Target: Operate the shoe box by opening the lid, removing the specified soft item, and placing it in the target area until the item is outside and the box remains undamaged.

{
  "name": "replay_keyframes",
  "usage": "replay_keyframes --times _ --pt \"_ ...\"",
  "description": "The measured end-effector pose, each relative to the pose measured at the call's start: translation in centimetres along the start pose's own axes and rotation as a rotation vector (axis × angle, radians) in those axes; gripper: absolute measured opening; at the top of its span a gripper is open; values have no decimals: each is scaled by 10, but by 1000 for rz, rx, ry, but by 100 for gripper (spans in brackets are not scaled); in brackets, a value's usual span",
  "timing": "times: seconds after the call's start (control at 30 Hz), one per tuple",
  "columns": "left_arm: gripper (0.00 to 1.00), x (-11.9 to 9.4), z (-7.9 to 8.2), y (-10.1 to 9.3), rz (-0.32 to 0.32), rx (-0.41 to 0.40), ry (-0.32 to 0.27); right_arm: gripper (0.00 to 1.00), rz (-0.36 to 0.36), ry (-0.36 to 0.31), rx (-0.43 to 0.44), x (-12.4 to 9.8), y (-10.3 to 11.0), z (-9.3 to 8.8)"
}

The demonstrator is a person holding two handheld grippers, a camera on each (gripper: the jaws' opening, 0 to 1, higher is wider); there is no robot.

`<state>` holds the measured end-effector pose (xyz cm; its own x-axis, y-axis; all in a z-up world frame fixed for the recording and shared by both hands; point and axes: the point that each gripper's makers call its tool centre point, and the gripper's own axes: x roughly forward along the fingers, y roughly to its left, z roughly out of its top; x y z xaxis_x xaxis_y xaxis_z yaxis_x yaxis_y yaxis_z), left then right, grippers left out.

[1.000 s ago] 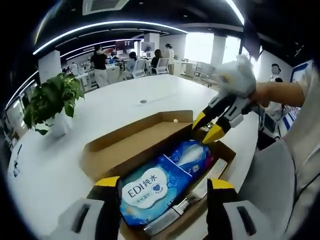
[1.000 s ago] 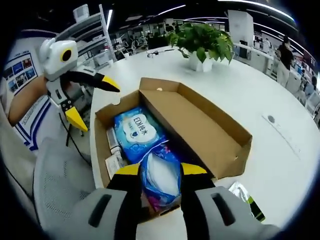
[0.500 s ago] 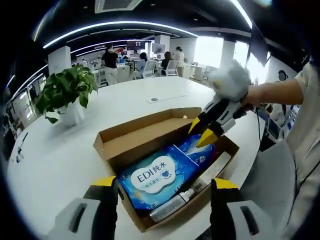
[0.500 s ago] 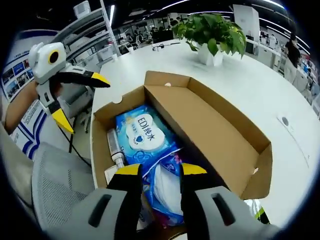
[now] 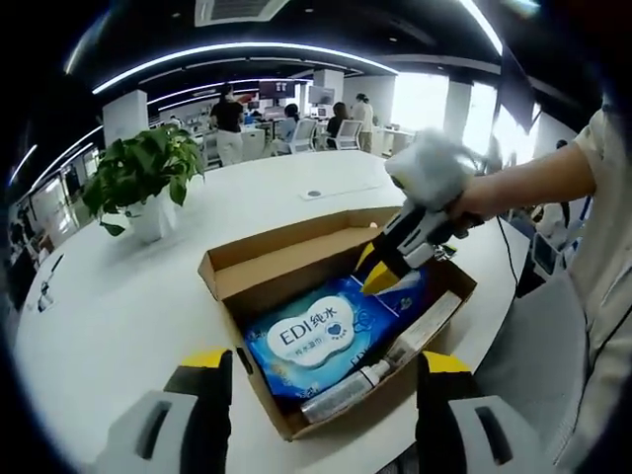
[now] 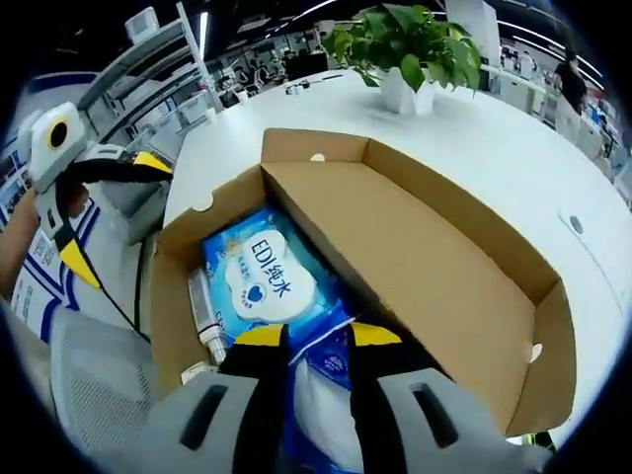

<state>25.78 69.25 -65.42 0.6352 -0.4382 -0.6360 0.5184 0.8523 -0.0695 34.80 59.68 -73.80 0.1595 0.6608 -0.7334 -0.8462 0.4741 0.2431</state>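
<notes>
**Open shoe box, right gripper down among the soft packs**

In the left gripper view, the left gripper [image 5: 318,370] hangs with its jaws wide apart and nothing between them, just short of the near corner of the shoe box [image 5: 296,427]. The box sits on a white worktop [image 5: 128,296] with its lid [image 5: 296,259] already folded open and lying beside the tray on the far side. Inside, nearest the left gripper, a slim tube [image 5: 346,387] and a flat carton [image 5: 427,321] lie along the near wall. Beside them lies a blue pack of wet wipes [image 5: 318,338] with a white label, flat, its long side running along the length of the box.

Further in, the right gripper [image 5: 380,276] comes down from a person's hand [image 5: 472,202] into the far end of the box, its yellow tips at a second soft pack [image 5: 407,288], blue and white. In the right gripper view, the right gripper [image 6: 304,338] has its two jaws close on either side of that soft pack [image 6: 316,395], pressing its glossy wrapper, which bulges between them; the wet wipes [image 6: 262,281] lie just beyond, touching it, and the tube [image 6: 205,321] lies by the left wall. The brown lid [image 6: 434,267] stretches away on the right, bare inside. The left gripper [image 6: 84,222] shows at the left edge, jaws spread, outside the box.

Beyond the box stands a potted plant [image 5: 143,183] in a white pot, well apart. Far back, people [image 5: 229,123] stand among office desks.
</notes>
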Motion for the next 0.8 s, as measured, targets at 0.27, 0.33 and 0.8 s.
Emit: replay_keyframes --times 0.27,0.33,0.8 --pt "77 0 -8 3 13 -31 2 16 -12 3 96 10 -5 -7" --pt "77 0 -8 3 11 -39 -4 18 -1 -13 140 13 -2 -4" --pt "74 -1 -11 3 20 -56 -10 3 -79 -78 180 12 -9 8"
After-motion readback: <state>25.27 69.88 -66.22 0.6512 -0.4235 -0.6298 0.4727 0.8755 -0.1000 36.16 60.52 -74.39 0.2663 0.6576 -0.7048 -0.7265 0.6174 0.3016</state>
